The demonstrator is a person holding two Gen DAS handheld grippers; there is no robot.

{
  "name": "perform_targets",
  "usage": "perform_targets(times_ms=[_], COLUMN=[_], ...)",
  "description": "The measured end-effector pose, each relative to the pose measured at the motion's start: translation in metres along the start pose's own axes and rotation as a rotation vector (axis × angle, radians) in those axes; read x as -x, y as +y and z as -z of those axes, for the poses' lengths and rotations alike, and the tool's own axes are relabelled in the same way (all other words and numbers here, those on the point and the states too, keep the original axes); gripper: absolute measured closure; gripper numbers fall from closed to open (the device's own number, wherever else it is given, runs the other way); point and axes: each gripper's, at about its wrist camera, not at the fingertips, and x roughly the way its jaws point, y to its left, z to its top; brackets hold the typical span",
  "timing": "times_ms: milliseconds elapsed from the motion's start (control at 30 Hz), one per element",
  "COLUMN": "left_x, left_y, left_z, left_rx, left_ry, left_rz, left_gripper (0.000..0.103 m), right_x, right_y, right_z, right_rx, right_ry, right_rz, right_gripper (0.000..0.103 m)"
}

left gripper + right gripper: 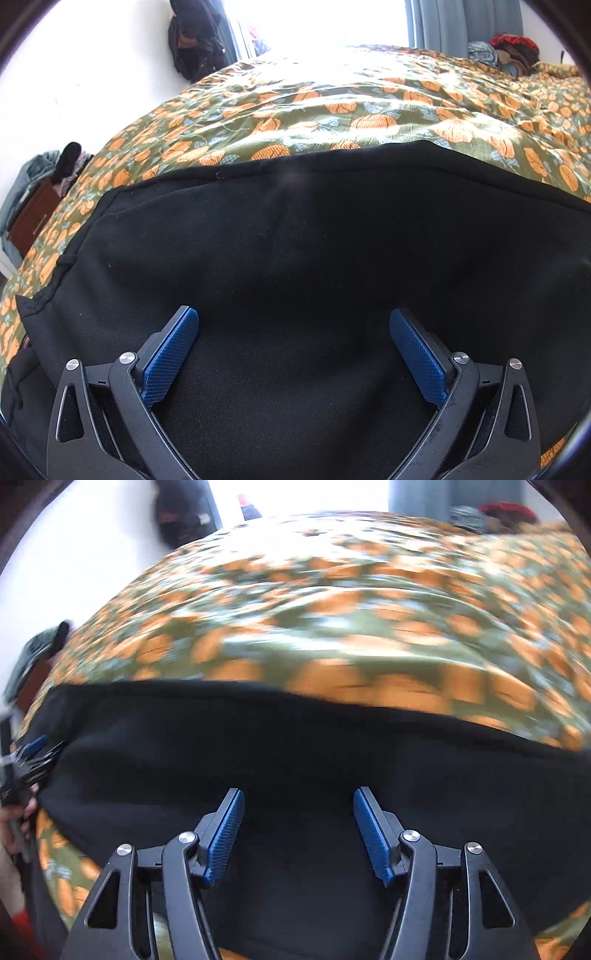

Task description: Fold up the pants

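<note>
The left gripper (pixel 293 321) hangs just over the black pants (pixel 295 240), its blue pads (pixel 173 354) spread wide and gripping nothing. The right gripper (pixel 298 801) is released too, jaws apart over the same dark cloth with nothing pinched between them. The pants lie flat across a bed cover (pixel 332 107) printed with orange leaves on green. Clothes (pixel 513 46) are piled at its far corner.

Left tool (pixel 293 319) points steeply down, jaws spread wide, nothing between the pads. Right tool (pixel 298 801) also angled down, jaws parted, less wide, nothing gripped.
</note>
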Motion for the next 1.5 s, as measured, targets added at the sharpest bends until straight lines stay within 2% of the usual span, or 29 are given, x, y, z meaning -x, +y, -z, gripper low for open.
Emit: perform_targets(times_ms=[100, 167, 200, 267, 367, 433, 500, 567, 600, 667, 767, 833, 867, 900, 933, 1000, 1100, 1233, 1267, 1333, 1433, 1500], left_x=[-0.001, -0.001, -0.001, -0.001, 0.001, 0.011, 0.041, 0.086, 0.110, 0.155, 0.221, 0.263, 0.280, 0.290, 0.292, 0.280, 0.260, 0.224, 0.212, 0.191, 0.156, 0.128], left_y=[-0.001, 0.000, -0.001, -0.001, -0.002, -0.006, -0.012, -0.028, -0.043, -0.086, -0.190, -0.263, -0.295, -0.323, -0.343, -0.353, -0.306, -0.208, -0.179, -0.116, -0.012, 0.060], left_z=[0.000, -0.001, -0.001, -0.002, -0.007, -0.013, -0.014, -0.002, 0.007, 0.032, 0.086, 0.127, 0.147, 0.165, 0.182, 0.199, 0.184, 0.169, 0.168, 0.162, 0.146, 0.134], left_rx=[0.002, 0.002, 0.001, -0.002, -0.013, -0.049, -0.085, -0.117, -0.145, -0.223, -0.451, -0.626, -0.711, -0.782, -0.831, -0.844, -0.736, -0.685, -0.663, -0.605, -0.480, -0.343], left_ry=[0.001, 0.000, 0.000, 0.001, 0.021, 0.039, 0.007, -0.054, -0.069, -0.061, -0.010, -0.011, -0.012, -0.007, 0.008, 0.050, 0.120, 0.153, 0.172, 0.202, 0.236, 0.252], left_rz=[0.001, 0.000, -0.001, -0.005, -0.017, -0.042, -0.041, 0.028, 0.082, 0.241, 0.520, 0.670, 0.722, 0.741, 0.727, 0.676, 0.713, 0.599, 0.575, 0.535, 0.403, 0.307], left_gripper=[0.001, 0.001, 0.001, 0.001, 0.001, 0.002, 0.002, 0.002, 0.002, 0.001, 0.001, 0.001, 0.001, 0.001, 0.001, 0.001, 0.000, 0.000, 0.000, 0.000, 0.000, 0.000], right_x=[0.024, 0.045, 0.057, 0.087, 0.137, 0.169, 0.198, 0.220, 0.227, 0.244, 0.268, 0.276, 0.277, 0.276, 0.277, 0.291, 0.306, 0.291, 0.279, 0.246, 0.196, 0.192], right_y=[-0.093, -0.117, -0.120, -0.116, -0.081, -0.048, -0.021, -0.004, -0.001, -0.009, -0.015, -0.011, -0.010, -0.011, -0.010, -0.004, 0.005, 0.020, 0.024, 0.031, 0.026, 0.024], right_z=[0.018, 0.031, 0.039, 0.059, 0.098, 0.136, 0.182, 0.236, 0.263, 0.315, 0.374, 0.395, 0.403, 0.406, 0.407, 0.403, 0.390, 0.359, 0.349, 0.330, 0.326, 0.331], right_rx=[-0.167, -0.192, -0.194, -0.184, -0.144, -0.129, -0.131, -0.154, -0.177, -0.272, -0.423, -0.427, -0.430, -0.438, -0.435, -0.400, -0.344, -0.258, -0.235, -0.180, -0.200, -0.217], right_ry=[0.013, 0.020, 0.009, -0.040, -0.108, -0.150, -0.181, -0.200, -0.198, -0.193, -0.245, -0.255, -0.255, -0.250, -0.254, -0.313, -0.404, -0.414, -0.397, -0.299, -0.133, -0.178], right_rz=[0.233, 0.327, 0.344, 0.307, 0.196, 0.128, 0.075, 0.081, 0.121, 0.220, 0.274, 0.339, 0.347, 0.334, 0.332, 0.364, 0.330, 0.191, 0.153, 0.091, 0.099, 0.097], right_gripper=[0.046, 0.032, 0.026, 0.026, 0.026, 0.026, 0.026, 0.024, 0.024, 0.024, 0.024, 0.022, 0.021, 0.021, 0.021, 0.021, 0.020, 0.016, 0.016, 0.013, 0.013, 0.011])
